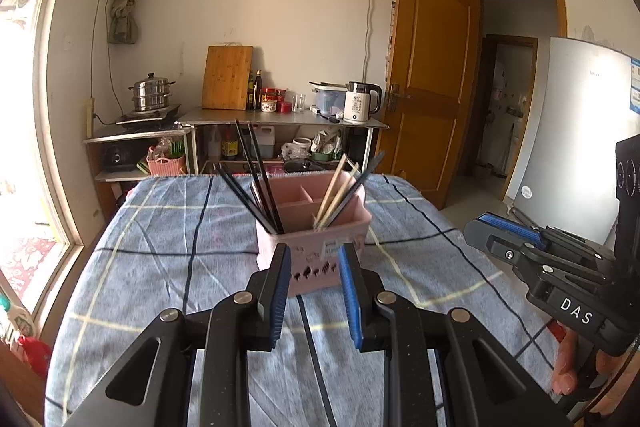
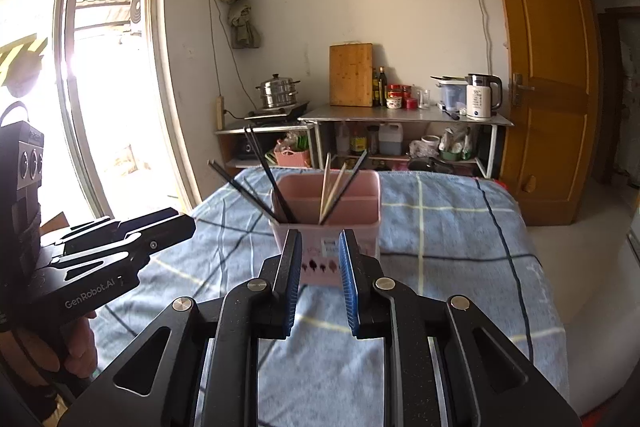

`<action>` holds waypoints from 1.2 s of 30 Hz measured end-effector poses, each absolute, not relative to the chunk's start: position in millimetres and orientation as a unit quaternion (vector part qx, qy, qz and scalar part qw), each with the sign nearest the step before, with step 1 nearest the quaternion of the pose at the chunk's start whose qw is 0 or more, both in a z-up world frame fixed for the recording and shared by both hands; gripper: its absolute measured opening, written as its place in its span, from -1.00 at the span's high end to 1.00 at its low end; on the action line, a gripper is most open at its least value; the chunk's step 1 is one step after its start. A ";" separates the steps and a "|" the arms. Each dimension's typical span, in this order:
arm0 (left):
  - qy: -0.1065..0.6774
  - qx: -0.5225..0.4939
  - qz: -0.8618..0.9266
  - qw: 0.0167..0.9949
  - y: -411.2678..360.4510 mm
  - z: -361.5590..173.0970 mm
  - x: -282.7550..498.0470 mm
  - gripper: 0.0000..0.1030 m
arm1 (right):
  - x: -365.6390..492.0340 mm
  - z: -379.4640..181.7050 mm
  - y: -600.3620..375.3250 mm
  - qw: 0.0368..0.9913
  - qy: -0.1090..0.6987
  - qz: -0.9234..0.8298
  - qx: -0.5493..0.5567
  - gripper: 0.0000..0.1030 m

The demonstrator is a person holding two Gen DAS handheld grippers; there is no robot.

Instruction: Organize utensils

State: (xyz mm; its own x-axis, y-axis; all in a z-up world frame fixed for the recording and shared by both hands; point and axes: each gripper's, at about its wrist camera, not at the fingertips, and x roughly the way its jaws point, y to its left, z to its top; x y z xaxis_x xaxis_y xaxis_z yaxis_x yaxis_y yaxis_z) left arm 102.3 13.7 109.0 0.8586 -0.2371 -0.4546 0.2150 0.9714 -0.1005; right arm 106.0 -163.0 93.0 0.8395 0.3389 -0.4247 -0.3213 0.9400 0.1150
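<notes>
Pink holder (image 1: 316, 247) sits mid-table on the blue plaid cloth (image 1: 168, 227), dead ahead at 12 o'clock. Black chopsticks (image 1: 256, 179) lean out toward 11, pale ones (image 1: 334, 193) toward 1. My left tongs (image 1: 314, 263) and right tongs (image 2: 320, 251) are both parted narrowly, holding nothing, just short of the holder.

kettle (image 1: 362, 101) | cutting board (image 1: 227, 77) | steamer pot (image 1: 152, 93) | door (image 1: 430, 79)
</notes>
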 end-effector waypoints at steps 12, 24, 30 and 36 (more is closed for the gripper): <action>0.225 -0.031 -0.119 0.967 13.5 64.1 57.5 0.53 | 57.4 44.2 -162.6 0.960 0.220 0.169 0.033 0.61; 0.216 -0.015 -0.109 0.970 8.8 28.0 32.9 0.53 | 39.0 11.5 -167.3 0.961 0.228 0.150 0.031 0.61; 0.213 -0.024 -0.099 0.972 15.0 18.9 27.7 0.53 | 28.4 2.9 -166.7 0.965 0.217 0.145 0.019 0.61; 0.222 -0.029 -0.090 0.970 19.7 7.8 27.2 0.53 | 24.6 2.6 -165.3 0.968 0.209 0.142 0.016 0.61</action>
